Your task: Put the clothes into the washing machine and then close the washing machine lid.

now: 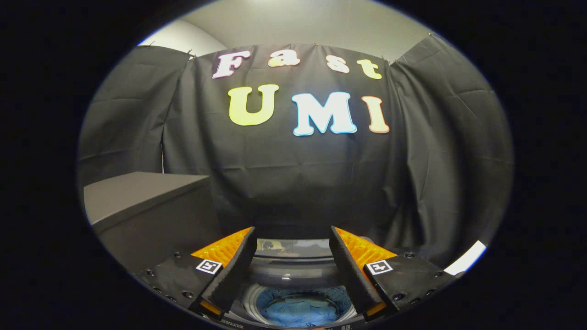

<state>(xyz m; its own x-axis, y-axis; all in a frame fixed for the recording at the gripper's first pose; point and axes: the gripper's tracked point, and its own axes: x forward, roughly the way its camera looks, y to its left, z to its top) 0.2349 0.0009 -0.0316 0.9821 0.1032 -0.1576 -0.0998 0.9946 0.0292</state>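
Note:
My gripper [293, 238] is open, its two fingers spread wide with nothing between them. Below and between the fingers sits the washing machine [293, 275], seen from above. Its round drum opening faces up, and blue clothes [298, 309] lie inside the drum. The far part of the machine's top, a glossy panel, shows just beyond the fingertips. I cannot tell where the lid stands.
A dark grey box-like cabinet [142, 201] stands to the left of the machine, its flat top about level with the fingers. Black cloth walls close the booth behind and on both sides. A white strip [465, 259] shows low on the right.

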